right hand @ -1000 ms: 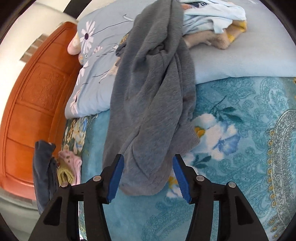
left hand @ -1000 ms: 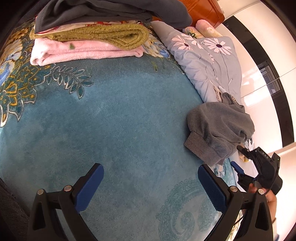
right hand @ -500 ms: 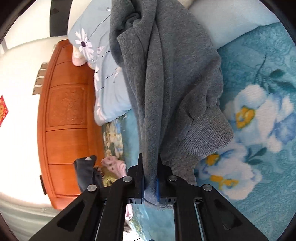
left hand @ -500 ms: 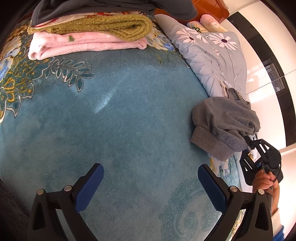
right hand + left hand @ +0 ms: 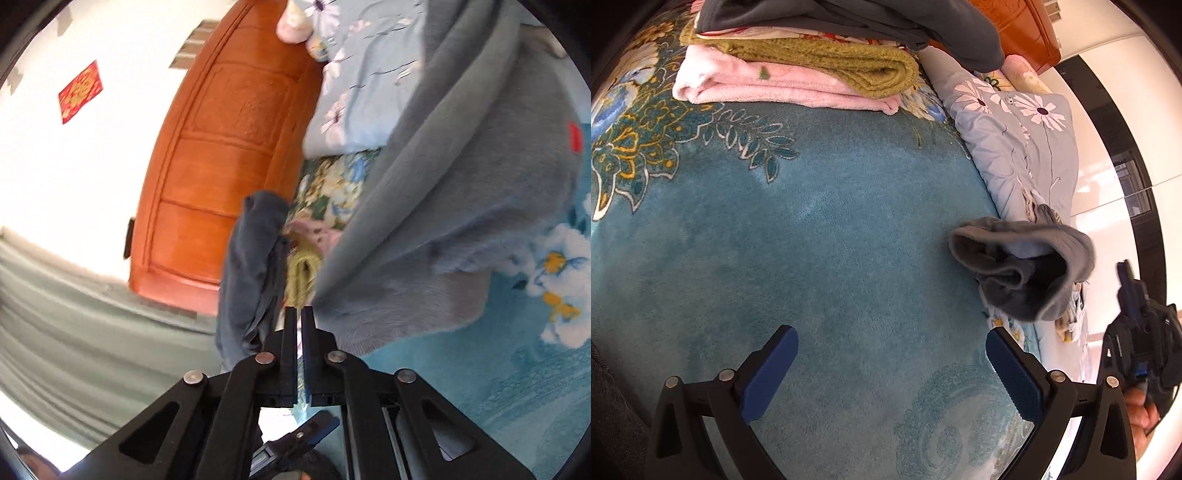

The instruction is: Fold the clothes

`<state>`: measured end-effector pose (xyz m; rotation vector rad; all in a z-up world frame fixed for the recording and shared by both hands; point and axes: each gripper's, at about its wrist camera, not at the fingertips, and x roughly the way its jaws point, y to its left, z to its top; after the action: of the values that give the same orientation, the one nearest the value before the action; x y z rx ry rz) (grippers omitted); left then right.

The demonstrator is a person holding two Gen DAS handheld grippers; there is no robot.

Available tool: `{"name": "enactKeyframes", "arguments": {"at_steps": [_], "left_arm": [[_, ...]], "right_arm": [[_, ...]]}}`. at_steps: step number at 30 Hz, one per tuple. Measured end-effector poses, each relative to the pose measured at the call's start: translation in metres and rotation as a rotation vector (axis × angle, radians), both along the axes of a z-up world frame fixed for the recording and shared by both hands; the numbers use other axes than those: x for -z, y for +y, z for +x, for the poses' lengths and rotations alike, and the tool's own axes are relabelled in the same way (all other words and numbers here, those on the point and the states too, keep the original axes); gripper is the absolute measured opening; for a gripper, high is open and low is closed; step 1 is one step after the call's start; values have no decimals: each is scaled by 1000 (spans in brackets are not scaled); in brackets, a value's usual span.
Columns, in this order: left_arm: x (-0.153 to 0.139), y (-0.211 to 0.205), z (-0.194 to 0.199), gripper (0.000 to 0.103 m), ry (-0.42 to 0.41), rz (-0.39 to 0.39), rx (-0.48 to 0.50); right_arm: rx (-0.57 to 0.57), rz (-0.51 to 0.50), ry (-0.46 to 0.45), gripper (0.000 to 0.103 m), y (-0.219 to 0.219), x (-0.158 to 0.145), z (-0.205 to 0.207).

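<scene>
While the right gripper [image 5: 299,314] had its jaws pressed almost together, the grey sweater [image 5: 461,206] hung just beside them, its lower edge drooping toward the tips; the motion blur there hid whether a fold of cloth was actually pinched between them, so I could not call it. From the left wrist view the same grey sweater [image 5: 1023,273] showed as a bunched, open-mouthed lump raised at the edge of the teal floral blanket [image 5: 820,266], right by the flowered grey pillow [image 5: 1015,147], with the right gripper [image 5: 1130,295] off to its side in a hand [image 5: 1141,410]. The left gripper [image 5: 892,373] hovered over bare blanket with its blue pads spread wide and nothing between them. Further back, a stack of folded clothes [image 5: 798,70] sat tidy: a pink piece at the bottom, an olive knit on it, a dark grey garment on top. By my reading, part of the job stood done in that stack, and the sweater was the piece in hand, crumpled and far from flat. Spreading it on the blanket and folding it looked to be what remained, and more pale laundry seemed to lie beyond it.
</scene>
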<state>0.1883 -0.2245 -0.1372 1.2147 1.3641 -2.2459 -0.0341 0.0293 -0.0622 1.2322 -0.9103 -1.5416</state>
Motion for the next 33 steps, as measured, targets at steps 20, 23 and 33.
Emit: {"name": "enactKeyframes", "arguments": {"at_steps": [20, 23, 33], "left_arm": [[18, -6, -52, 102, 16, 238, 11], [27, -9, -78, 102, 33, 339, -29], [52, -12, -151, 71, 5, 479, -112]], "right_arm": [[170, 317, -69, 3, 106, 74, 27], [204, 324, -135, 3, 135, 95, 33], [233, 323, -233, 3, 174, 128, 41]]}}
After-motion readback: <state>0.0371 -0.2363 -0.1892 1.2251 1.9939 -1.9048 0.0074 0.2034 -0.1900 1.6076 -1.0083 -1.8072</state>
